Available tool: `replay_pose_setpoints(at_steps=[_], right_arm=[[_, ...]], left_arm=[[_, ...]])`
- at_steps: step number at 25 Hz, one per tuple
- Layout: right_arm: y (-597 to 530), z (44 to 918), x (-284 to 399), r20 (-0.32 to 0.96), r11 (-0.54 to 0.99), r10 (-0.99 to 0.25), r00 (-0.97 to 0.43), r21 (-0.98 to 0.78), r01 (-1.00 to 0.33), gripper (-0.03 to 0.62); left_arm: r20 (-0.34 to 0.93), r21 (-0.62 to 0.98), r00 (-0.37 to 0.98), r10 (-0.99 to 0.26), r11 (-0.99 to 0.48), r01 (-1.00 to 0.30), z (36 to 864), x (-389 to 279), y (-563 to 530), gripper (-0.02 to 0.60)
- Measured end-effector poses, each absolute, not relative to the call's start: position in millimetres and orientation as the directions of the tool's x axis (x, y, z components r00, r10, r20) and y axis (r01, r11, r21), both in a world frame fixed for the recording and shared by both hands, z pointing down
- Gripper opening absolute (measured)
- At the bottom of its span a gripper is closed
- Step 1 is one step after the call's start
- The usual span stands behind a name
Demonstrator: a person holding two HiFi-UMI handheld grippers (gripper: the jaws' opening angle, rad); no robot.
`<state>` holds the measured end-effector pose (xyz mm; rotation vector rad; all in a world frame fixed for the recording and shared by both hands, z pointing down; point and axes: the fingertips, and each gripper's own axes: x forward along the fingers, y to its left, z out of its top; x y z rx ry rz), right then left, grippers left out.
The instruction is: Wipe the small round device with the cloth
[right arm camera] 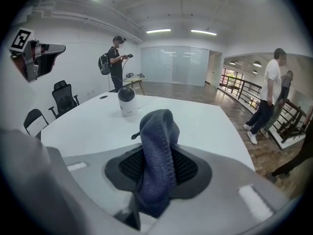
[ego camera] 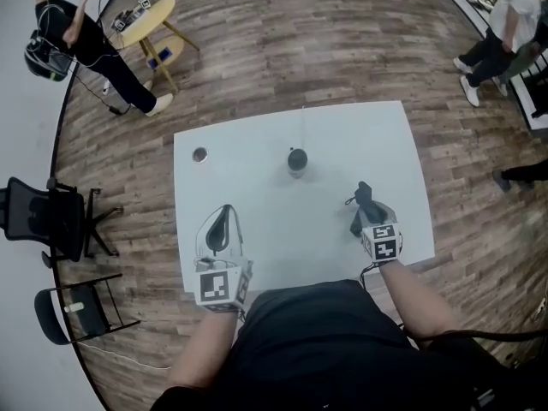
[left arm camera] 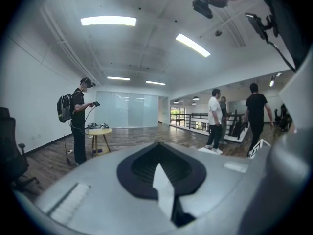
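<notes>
The small round device (ego camera: 297, 161), dark on top with a pale body, stands upright near the middle of the white table (ego camera: 257, 144). In the right gripper view the device (right arm camera: 126, 101) stands ahead and a little left. My right gripper (ego camera: 361, 215) is shut on a dark grey-blue cloth (ego camera: 363, 193), held over the table's right part, short of the device. The cloth (right arm camera: 157, 141) rises folded from between the pads of that gripper (right arm camera: 156, 177). My left gripper (ego camera: 224, 212) hovers over the table's front left, tilted upward, its jaws (left arm camera: 161, 180) shut with nothing in them.
A small round disc (ego camera: 199, 154) lies at the table's far left. Black chairs (ego camera: 51, 221) stand on the wooden floor to the left. A person with a backpack (ego camera: 77, 41) stands by a round wooden side table (ego camera: 145, 20). Other people (ego camera: 505, 24) walk at the far right.
</notes>
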<state>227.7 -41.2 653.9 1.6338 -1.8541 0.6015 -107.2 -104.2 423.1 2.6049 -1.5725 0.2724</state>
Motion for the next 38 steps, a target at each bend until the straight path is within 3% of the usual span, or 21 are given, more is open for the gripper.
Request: replay_pose_setpoints(at_steps=[26, 38], right_arm=[[-127.8, 550.7, 169.5, 0.513, 0.268, -0.836, -0.195, 0.072, -0.961, 0.12], [-156.4, 547.3, 139.9, 0.504, 0.326, -0.828, -0.246, 0.077, -0.942, 0.12]], left_arm=[[0.23, 0.038, 0.432, -0.872, -0.436, -0.899, 444.0, -117.6, -122.9, 0.005], [0.25, 0.024, 0.428, -0.868, -0.437, -0.899, 449.0, -126.4, -130.3, 0.005]])
